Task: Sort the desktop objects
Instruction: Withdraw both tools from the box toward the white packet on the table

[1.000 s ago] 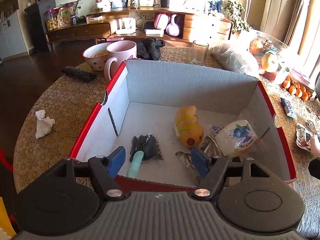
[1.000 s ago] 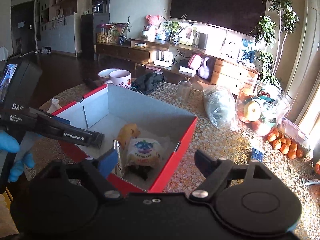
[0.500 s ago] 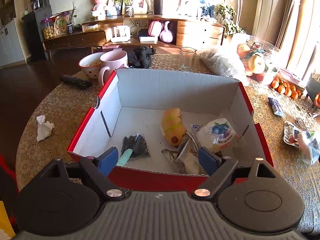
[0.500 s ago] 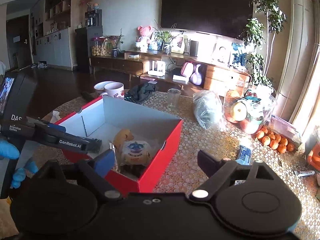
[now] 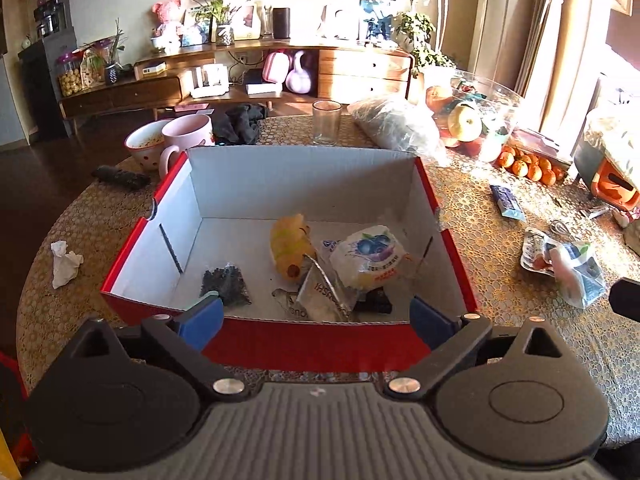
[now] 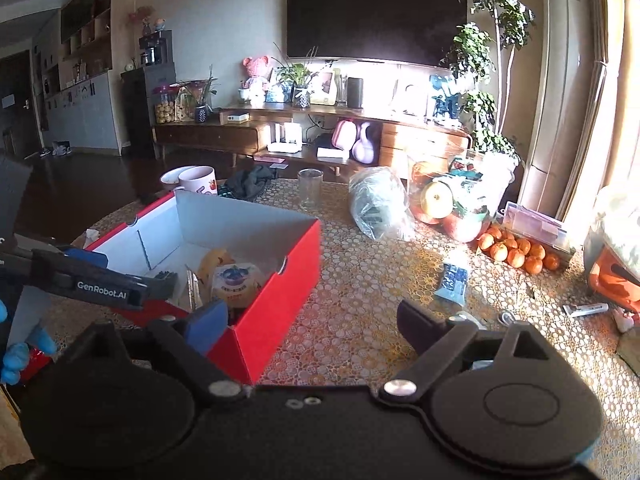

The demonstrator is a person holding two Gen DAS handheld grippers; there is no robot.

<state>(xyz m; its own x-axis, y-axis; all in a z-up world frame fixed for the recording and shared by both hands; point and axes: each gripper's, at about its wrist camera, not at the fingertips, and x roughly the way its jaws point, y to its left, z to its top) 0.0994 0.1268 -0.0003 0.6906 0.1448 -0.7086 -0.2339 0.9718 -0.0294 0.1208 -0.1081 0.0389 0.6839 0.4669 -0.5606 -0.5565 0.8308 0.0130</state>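
Note:
A red cardboard box (image 5: pixel 300 184) with white inside stands on the lace-covered table. In it lie a yellow toy (image 5: pixel 290 246), a blueberry snack packet (image 5: pixel 370 256), a bag of black beads (image 5: pixel 226 286) and a silver pouch (image 5: pixel 320 294). My left gripper (image 5: pixel 316 320) hovers at the box's near wall, its jaws opening with nothing between them. My right gripper (image 6: pixel 312 326) stands open and empty over the table, by the box's (image 6: pixel 280 292) right corner. Right of the box lie a blue packet (image 6: pixel 452 282) and snack wrappers (image 5: pixel 560 258).
Behind the box stand a pink mug (image 5: pixel 186 136), a dotted bowl (image 5: pixel 144 148), a glass (image 5: pixel 326 122), a plastic bag (image 5: pixel 396 128) and fruit with oranges (image 5: pixel 528 168). A remote (image 5: pixel 120 176) and a crumpled tissue (image 5: pixel 64 262) lie left. A blue-gloved hand (image 6: pixel 16 352) holds the left gripper.
Both grippers have drawn back from the box, which now looks smaller. The left jaws have spread wider. The teal stick near the left finger is now mostly hidden behind it.

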